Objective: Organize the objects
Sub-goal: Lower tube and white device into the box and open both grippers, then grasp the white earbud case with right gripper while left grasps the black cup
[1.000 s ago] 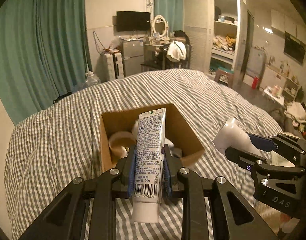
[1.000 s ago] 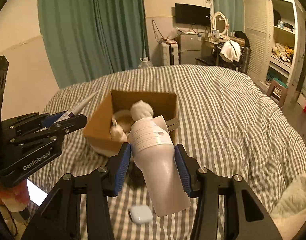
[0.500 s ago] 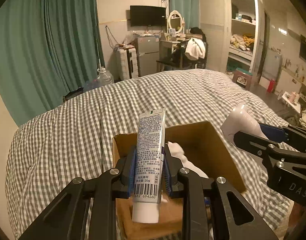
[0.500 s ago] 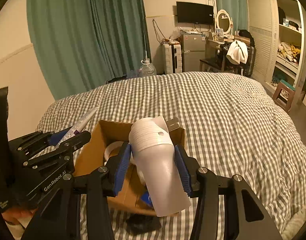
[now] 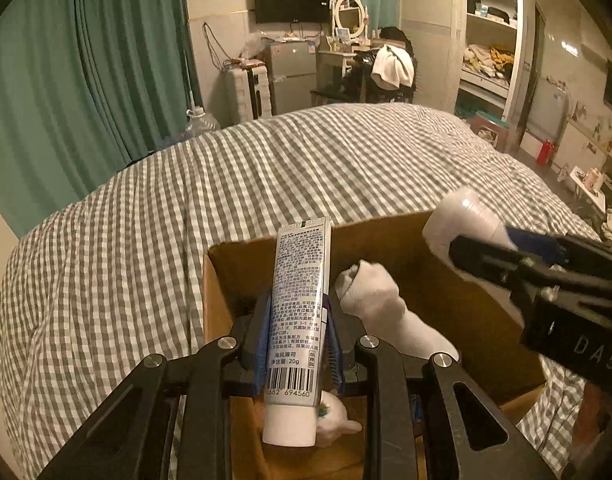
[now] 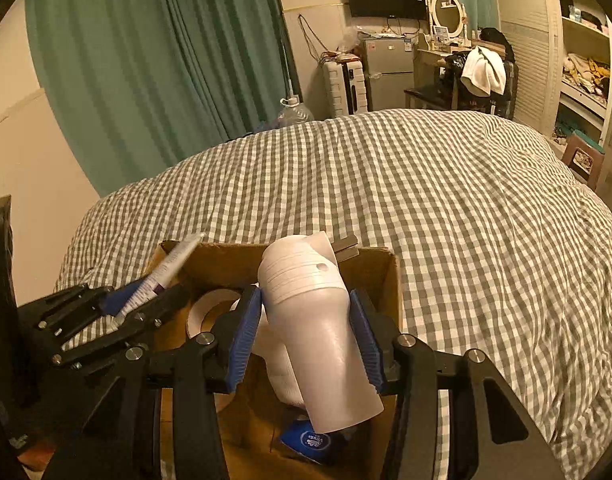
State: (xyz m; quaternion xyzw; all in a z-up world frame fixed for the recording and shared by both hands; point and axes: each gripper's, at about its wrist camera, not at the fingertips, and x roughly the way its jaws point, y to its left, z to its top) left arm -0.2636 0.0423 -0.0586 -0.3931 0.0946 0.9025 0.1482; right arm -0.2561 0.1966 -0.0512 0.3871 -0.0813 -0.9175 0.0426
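Note:
My left gripper [image 5: 297,344] is shut on a white tube with a barcode [image 5: 300,304], held upright over the open cardboard box [image 5: 477,308] on the checked bed. My right gripper [image 6: 306,340] is shut on a white plastic bottle [image 6: 317,332], held over the same box [image 6: 379,276]. In the box lie a white rolled sock [image 5: 369,292], a tape roll [image 6: 210,312] and a blue packet [image 6: 309,440]. The right gripper with the bottle [image 5: 461,220] shows at right in the left wrist view. The left gripper with the tube [image 6: 162,280] shows at left in the right wrist view.
The grey-and-white checked bedcover [image 6: 445,184] spreads beyond the box. Green curtains [image 6: 154,60] hang at the back left. A small fridge [image 6: 385,68], a desk with a mirror and a white wardrobe [image 5: 485,40] stand behind the bed.
Both grippers have moved forward with their objects and now hang over the open box. The box fills the lower part of both views. Both grips are unchanged.

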